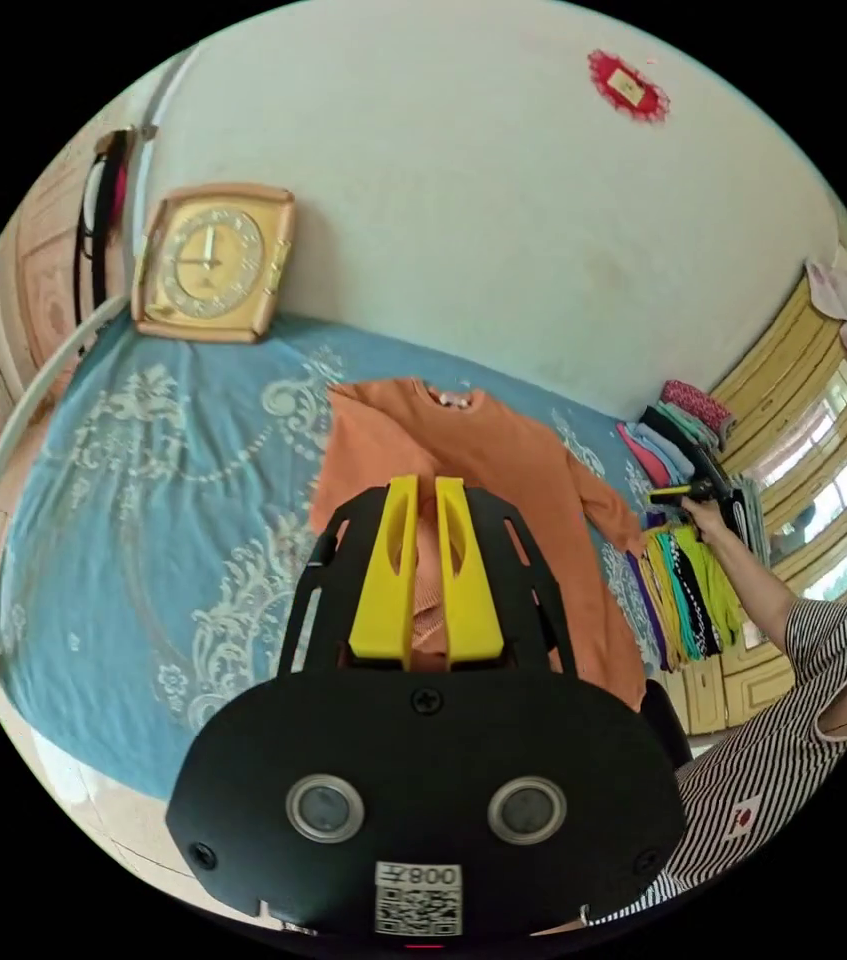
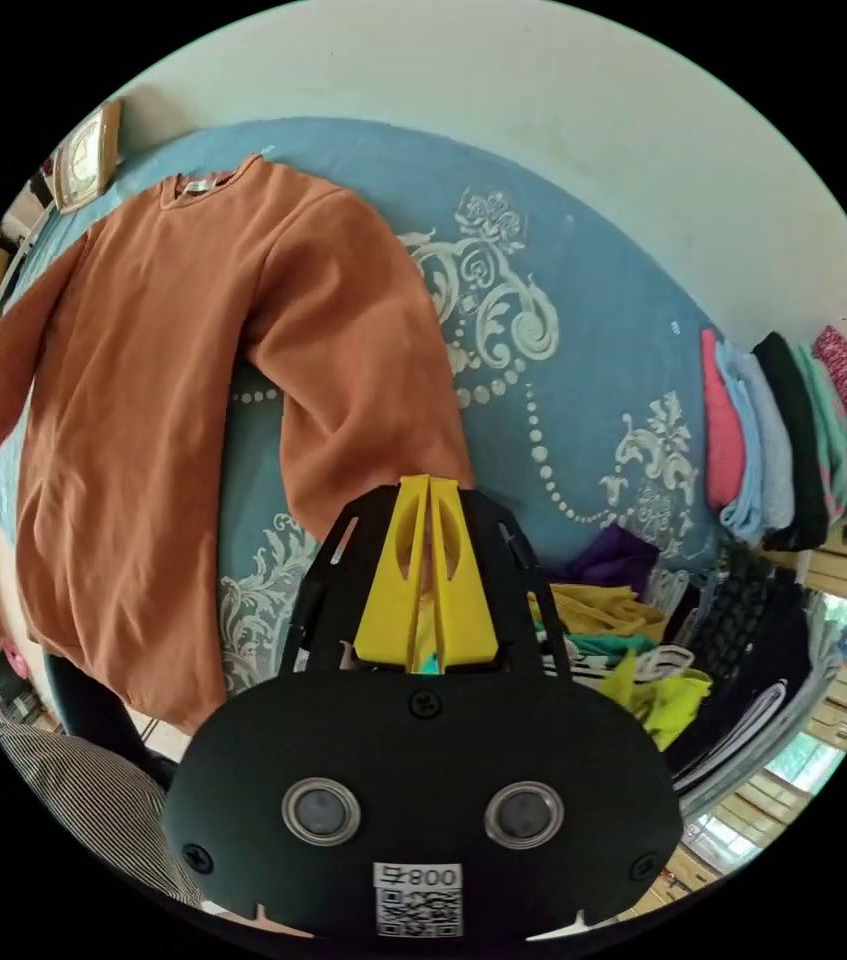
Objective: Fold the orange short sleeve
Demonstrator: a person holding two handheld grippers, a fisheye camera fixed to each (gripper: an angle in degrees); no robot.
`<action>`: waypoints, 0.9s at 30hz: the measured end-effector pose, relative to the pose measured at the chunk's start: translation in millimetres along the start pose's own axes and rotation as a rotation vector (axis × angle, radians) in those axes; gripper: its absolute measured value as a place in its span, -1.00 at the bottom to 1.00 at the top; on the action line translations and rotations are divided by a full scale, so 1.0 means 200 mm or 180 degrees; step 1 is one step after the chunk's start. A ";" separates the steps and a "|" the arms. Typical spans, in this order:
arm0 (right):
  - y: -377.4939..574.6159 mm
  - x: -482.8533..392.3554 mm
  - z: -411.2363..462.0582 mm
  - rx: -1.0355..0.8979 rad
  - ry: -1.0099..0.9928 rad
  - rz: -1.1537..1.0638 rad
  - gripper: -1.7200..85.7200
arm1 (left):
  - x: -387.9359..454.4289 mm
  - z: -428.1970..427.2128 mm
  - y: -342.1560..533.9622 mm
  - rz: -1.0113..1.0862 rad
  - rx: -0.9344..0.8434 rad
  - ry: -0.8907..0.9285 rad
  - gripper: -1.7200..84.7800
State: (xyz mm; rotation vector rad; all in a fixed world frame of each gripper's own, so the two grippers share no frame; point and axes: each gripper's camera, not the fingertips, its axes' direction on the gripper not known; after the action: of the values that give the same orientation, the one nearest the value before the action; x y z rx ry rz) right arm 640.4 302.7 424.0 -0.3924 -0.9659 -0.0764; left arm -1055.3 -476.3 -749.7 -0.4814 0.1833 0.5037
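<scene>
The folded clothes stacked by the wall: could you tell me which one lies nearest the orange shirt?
The pink one, at the end of the stack facing the orange shirt. Light blue, black, mint and patterned red pieces follow it, each farther off.

Each gripper's black housing carries a white sticker (image 1: 418,898) with a square code and a short printed number above it, seen mirrored; the same sticker (image 2: 417,898) shows in the right gripper view. The clock (image 1: 211,262) face's numerals are too small to read.
</scene>
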 end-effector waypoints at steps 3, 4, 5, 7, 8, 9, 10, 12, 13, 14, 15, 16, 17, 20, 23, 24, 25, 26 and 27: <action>-0.07 0.14 -0.24 0.0285 0.0465 0.0110 -0.95 | -0.31 -0.36 -0.10 -0.0263 0.0445 -0.0607 -0.89; -0.10 0.23 -0.31 0.0351 0.0490 0.0235 -0.94 | -0.45 -0.47 -0.11 -0.0457 0.0565 -0.0988 -0.89; -0.12 0.27 -0.34 0.0379 0.0473 0.0303 -0.94 | -0.59 -0.55 -0.08 -0.0782 0.0724 -0.1468 -0.90; -0.17 0.38 -0.39 0.0507 0.0235 0.0464 -0.92 | -0.80 -0.63 0.02 -0.1320 0.0806 -0.1658 -0.90; -0.18 0.39 -0.38 0.0515 0.0129 0.0466 -0.91 | -0.90 -0.62 0.11 -0.1544 0.0880 -0.1323 -0.89; -0.20 0.39 -0.34 0.0531 -0.0096 0.0451 -0.85 | -0.93 -0.60 0.17 -0.1579 0.0949 -0.1087 -0.89; -0.22 0.37 -0.27 0.0510 -0.0310 0.0419 -0.81 | -0.97 -0.53 0.28 -0.1557 0.0986 -0.0694 -0.89; -0.26 0.31 -0.11 0.0347 -0.0476 0.0289 -0.79 | -0.98 -0.36 0.43 -0.1564 0.0747 -0.0300 -0.89; -0.30 0.28 0.02 0.0116 -0.0441 0.0255 -0.77 | -0.98 -0.22 0.53 -0.1561 0.0520 -0.0030 -0.89; -0.32 0.27 0.08 -0.0018 -0.0423 0.0257 -0.77 | -0.96 -0.09 0.62 -0.1574 0.0311 0.0250 -0.90; -0.35 0.25 0.20 -0.0258 -0.0460 0.0256 -0.76 | -0.94 -0.03 0.67 -0.1569 0.0210 0.0394 -0.90; -0.37 0.25 0.31 -0.0440 -0.0591 0.0273 -0.75 | -0.92 0.09 0.76 -0.1560 0.0048 0.0634 -0.90; -0.39 0.24 0.36 -0.0515 -0.0664 0.0289 -0.75 | -0.89 0.17 0.84 -0.1606 -0.0037 0.0804 -0.91; -0.42 0.23 0.52 -0.0679 -0.1021 0.0330 -0.77 | -0.84 0.32 0.96 -0.1542 -0.0205 0.1155 -0.93; -0.41 0.17 0.54 -0.0644 -0.0849 0.0076 -0.88 | -0.77 0.39 0.98 -0.1202 -0.0424 0.1114 -0.94; -0.41 0.16 0.53 -0.0640 -0.0772 0.0007 -0.90 | -0.76 0.40 0.97 -0.1138 -0.0443 0.1100 -0.94; -0.40 0.15 0.50 -0.0614 -0.0634 -0.0092 -0.91 | -0.74 0.39 0.97 -0.1001 -0.0441 0.1090 -0.95; -0.40 0.15 0.48 -0.0588 -0.0530 -0.0148 -0.92 | -0.74 0.37 0.96 -0.0872 -0.0410 0.1066 -0.95; -0.39 0.16 0.41 -0.0497 -0.0327 -0.0218 -0.92 | -0.73 0.36 0.96 -0.0826 -0.0386 0.1043 -0.95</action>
State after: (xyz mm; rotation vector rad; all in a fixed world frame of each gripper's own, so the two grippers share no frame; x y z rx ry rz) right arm 576.0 264.2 514.0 -0.5107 -1.0785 -0.1961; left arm -1274.6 -356.2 -721.2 -0.6950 0.4001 0.1796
